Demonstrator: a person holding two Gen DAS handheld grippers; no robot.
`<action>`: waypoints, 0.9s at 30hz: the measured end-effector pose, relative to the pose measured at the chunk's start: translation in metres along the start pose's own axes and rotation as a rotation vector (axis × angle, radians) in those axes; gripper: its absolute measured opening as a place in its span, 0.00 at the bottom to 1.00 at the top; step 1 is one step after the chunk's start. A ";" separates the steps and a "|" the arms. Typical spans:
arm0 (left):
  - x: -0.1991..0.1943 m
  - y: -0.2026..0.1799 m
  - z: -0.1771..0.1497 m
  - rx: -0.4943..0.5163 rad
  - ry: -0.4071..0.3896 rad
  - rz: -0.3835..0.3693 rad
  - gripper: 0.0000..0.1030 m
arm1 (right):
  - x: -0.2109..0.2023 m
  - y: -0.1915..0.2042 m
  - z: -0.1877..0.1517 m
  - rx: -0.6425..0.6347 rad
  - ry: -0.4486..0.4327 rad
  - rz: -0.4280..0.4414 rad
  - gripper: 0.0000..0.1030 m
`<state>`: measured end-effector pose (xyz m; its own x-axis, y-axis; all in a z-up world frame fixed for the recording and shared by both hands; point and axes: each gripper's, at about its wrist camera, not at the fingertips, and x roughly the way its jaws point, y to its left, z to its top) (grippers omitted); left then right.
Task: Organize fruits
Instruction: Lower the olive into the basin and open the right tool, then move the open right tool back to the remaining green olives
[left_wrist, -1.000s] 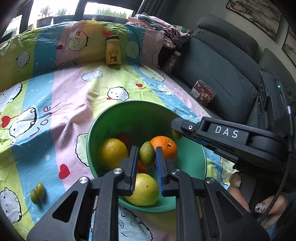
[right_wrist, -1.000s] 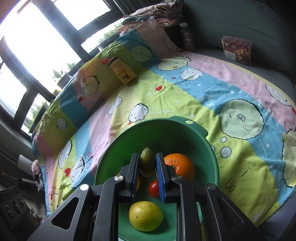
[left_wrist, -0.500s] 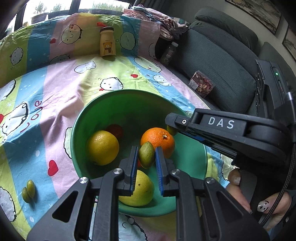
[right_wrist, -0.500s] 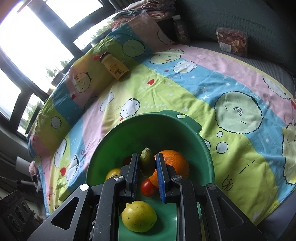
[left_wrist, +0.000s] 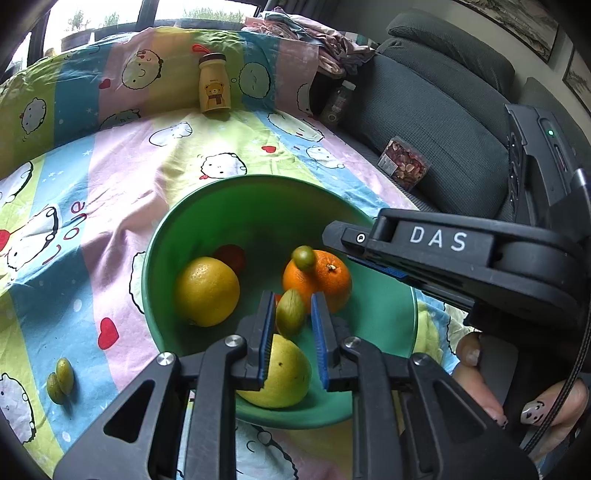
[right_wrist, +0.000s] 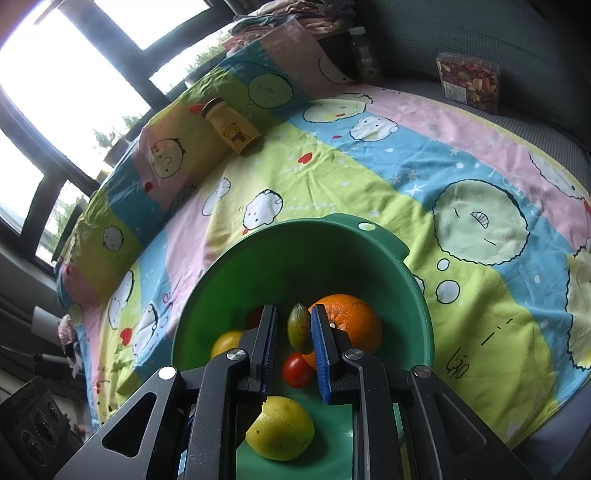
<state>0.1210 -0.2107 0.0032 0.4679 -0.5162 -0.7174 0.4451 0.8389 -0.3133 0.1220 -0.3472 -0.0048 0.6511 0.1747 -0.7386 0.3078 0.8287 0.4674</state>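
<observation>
Releasing looks like the step in hand: the left gripper (left_wrist: 293, 297) and right gripper (right_wrist: 293, 310), both narrowly parted over the green bowl (left_wrist: 258, 181), each frame one loose small green fruit (left_wrist: 290, 316) (right_wrist: 300, 328); next, fetching the spare pair (left_wrist: 61, 378) at the bowl's 8 o'clock.

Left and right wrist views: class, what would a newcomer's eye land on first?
The green bowl sits at centre on the cartoon sheet, holding an orange and a yellow citrus. A small green fruit shows between the blue-padded fingers of the left gripper, over the bowl.
</observation>
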 end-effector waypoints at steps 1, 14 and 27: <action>-0.001 0.000 0.000 0.001 -0.004 0.004 0.26 | -0.001 0.001 0.000 -0.005 0.001 0.000 0.21; -0.056 0.034 -0.015 -0.087 -0.100 0.070 0.81 | -0.016 0.029 -0.008 -0.083 -0.042 0.051 0.61; -0.116 0.148 -0.067 -0.411 -0.171 0.248 0.97 | -0.004 0.096 -0.035 -0.257 0.023 0.179 0.66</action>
<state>0.0811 -0.0146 -0.0018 0.6548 -0.2846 -0.7002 -0.0167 0.9207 -0.3898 0.1243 -0.2501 0.0260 0.6624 0.3393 -0.6679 0.0024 0.8906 0.4548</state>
